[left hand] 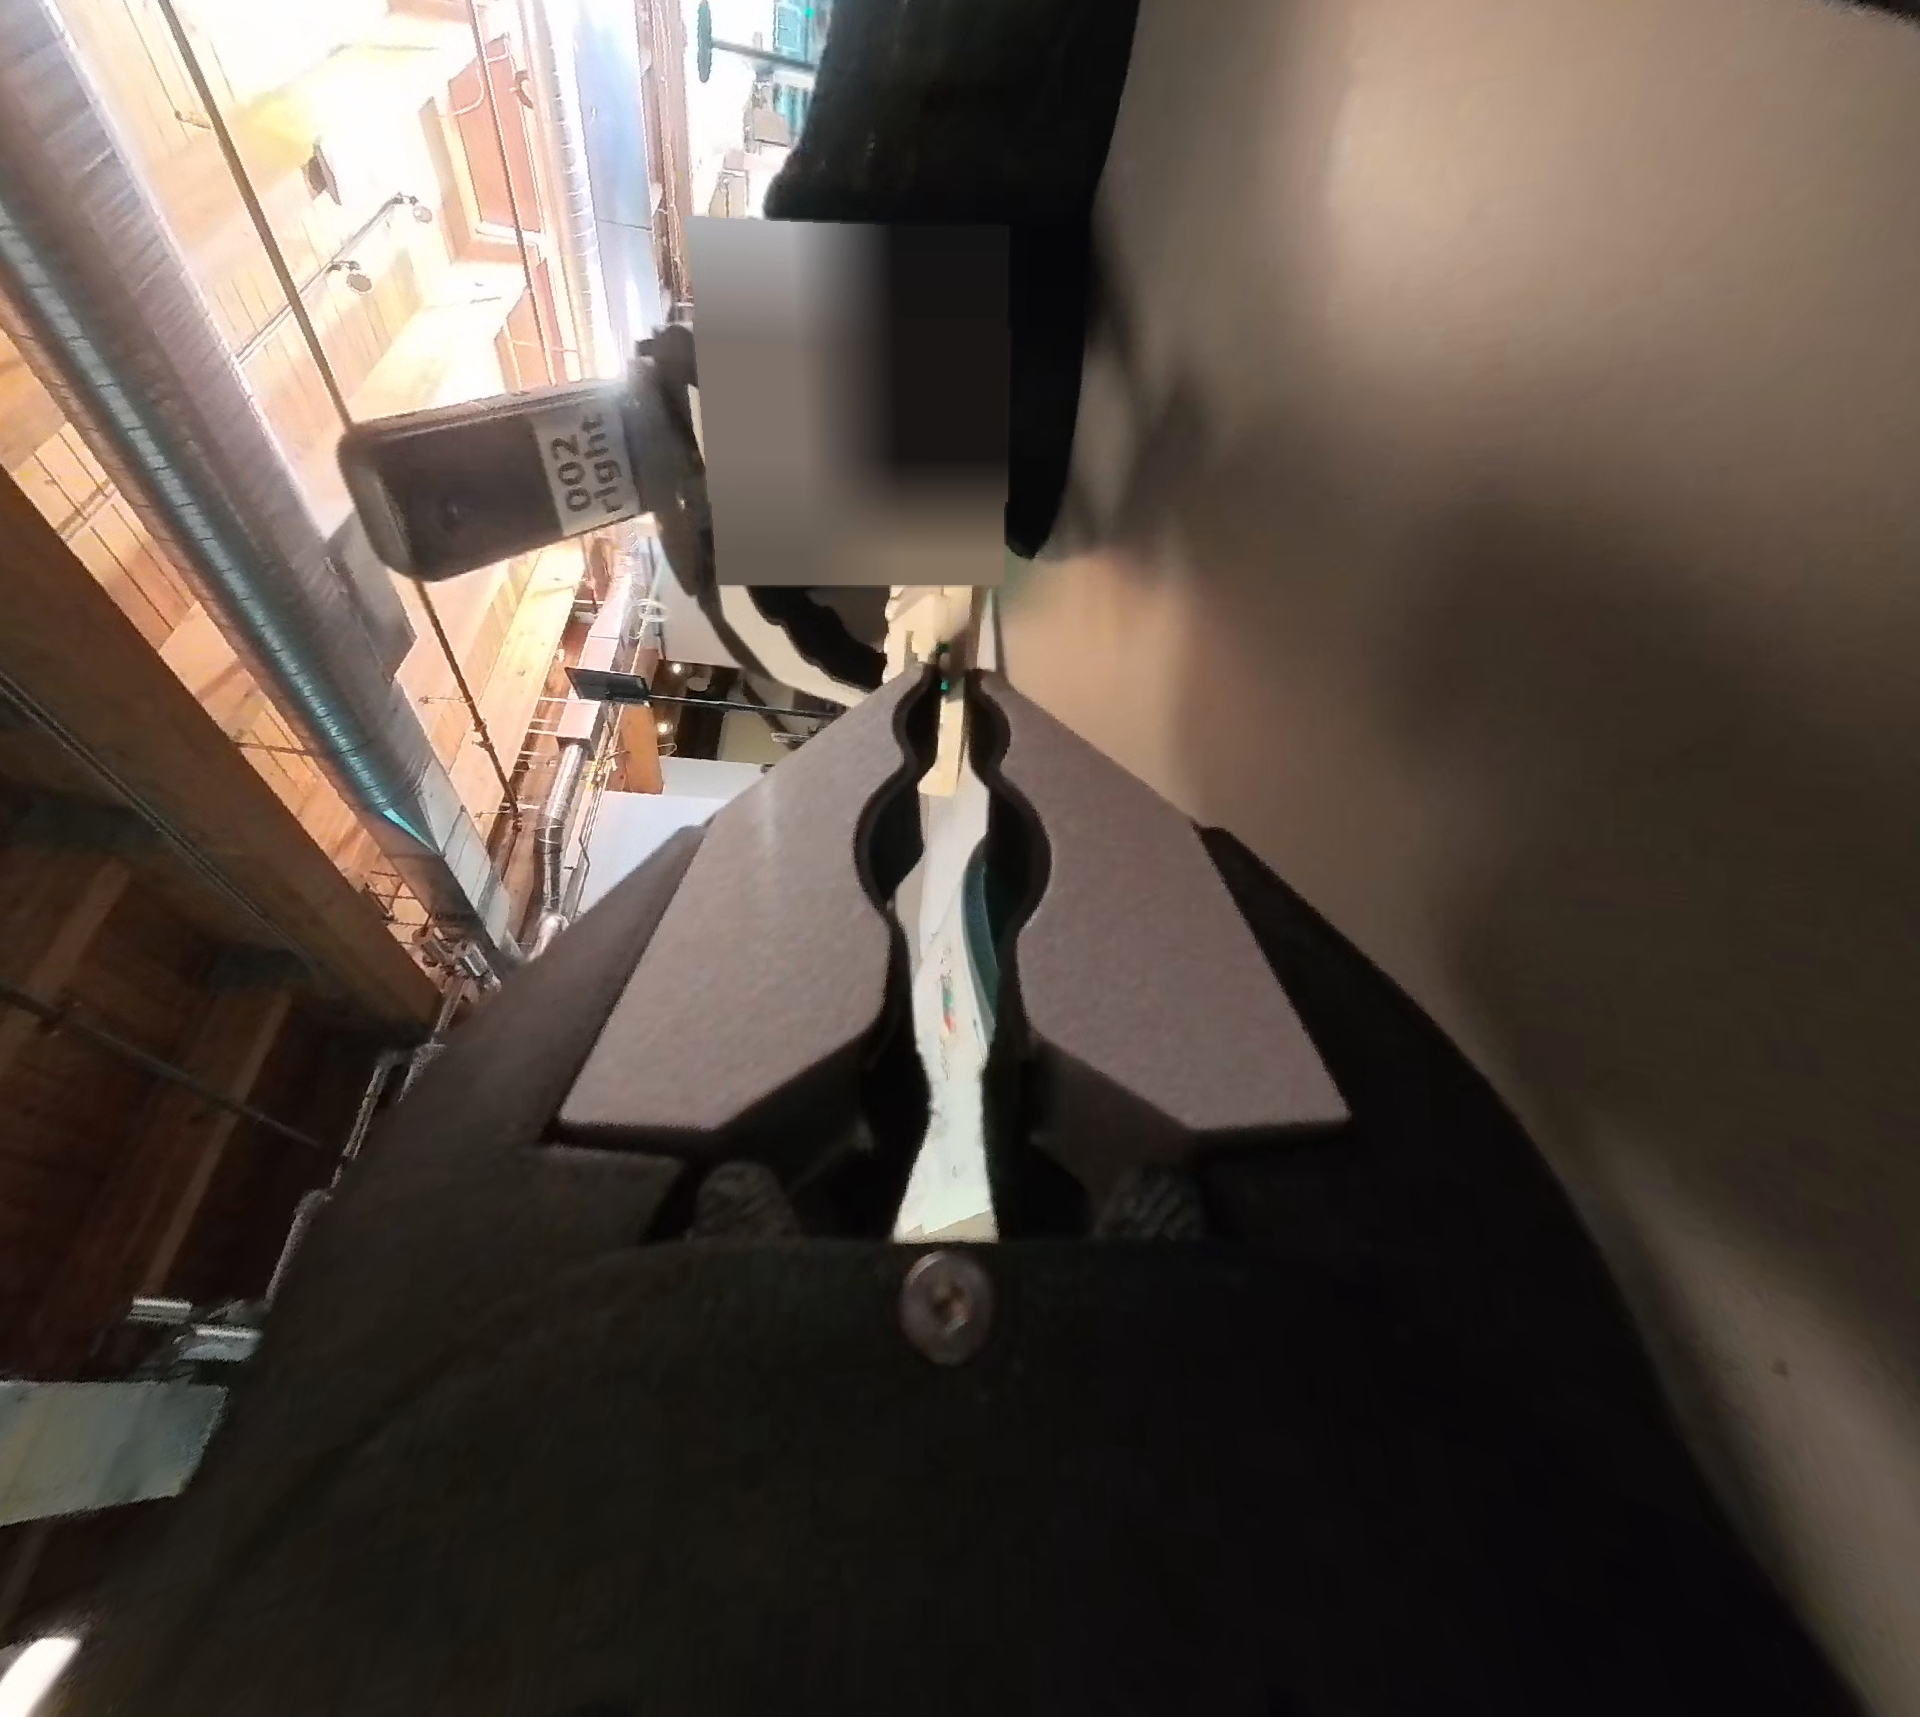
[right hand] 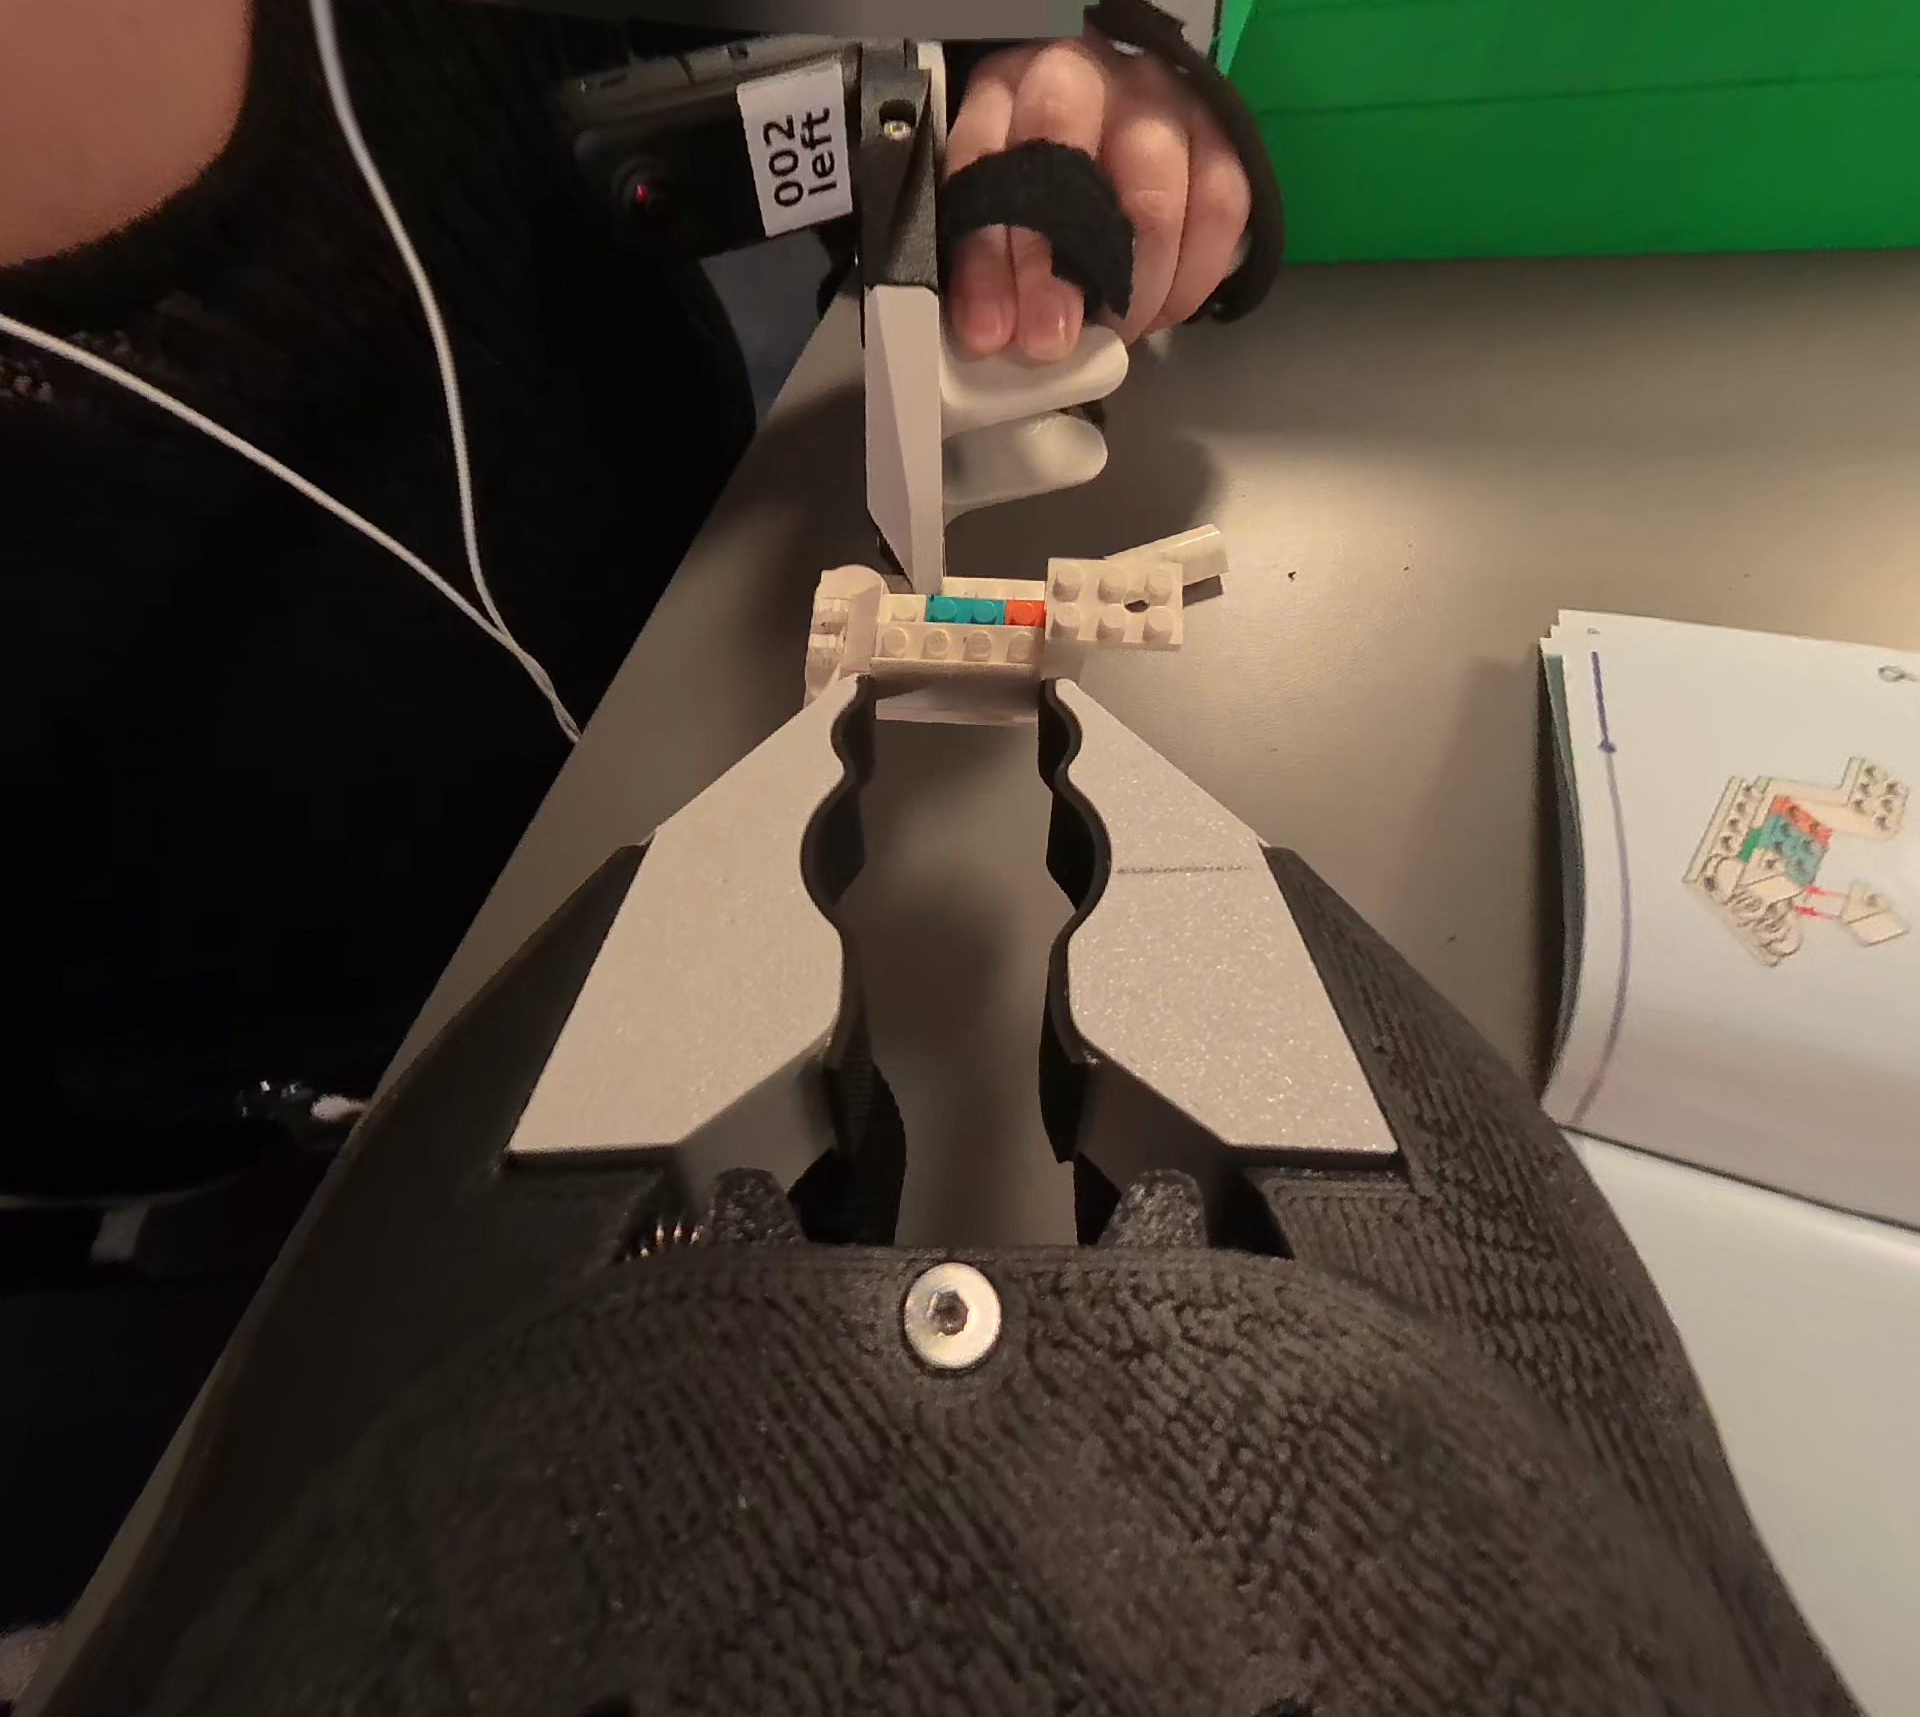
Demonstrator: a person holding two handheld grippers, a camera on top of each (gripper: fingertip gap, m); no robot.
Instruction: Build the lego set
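A white lego assembly point(right hand: 1112, 618) with a teal brick point(right hand: 961, 609) and an orange brick point(right hand: 1023, 613) in its middle is held just above the grey table point(right hand: 1351, 472). My right gripper point(right hand: 954, 685) is shut on its near side, one fingertip at each end of a white piece. My left gripper point(right hand: 914, 571) comes down from above, held by a hand, tips on the assembly's left part. In the left wrist view my left gripper point(left hand: 945, 680) is nearly closed on a thin white lego piece point(left hand: 943, 748). What lies beyond the tips is hidden.
An open instruction booklet point(right hand: 1714, 888) lies on the table at the right. A green bin point(right hand: 1558, 57) stands at the back right. The table edge runs along the left, next to a person in black. The right gripper's camera point(left hand: 488, 483) shows in the left wrist view.
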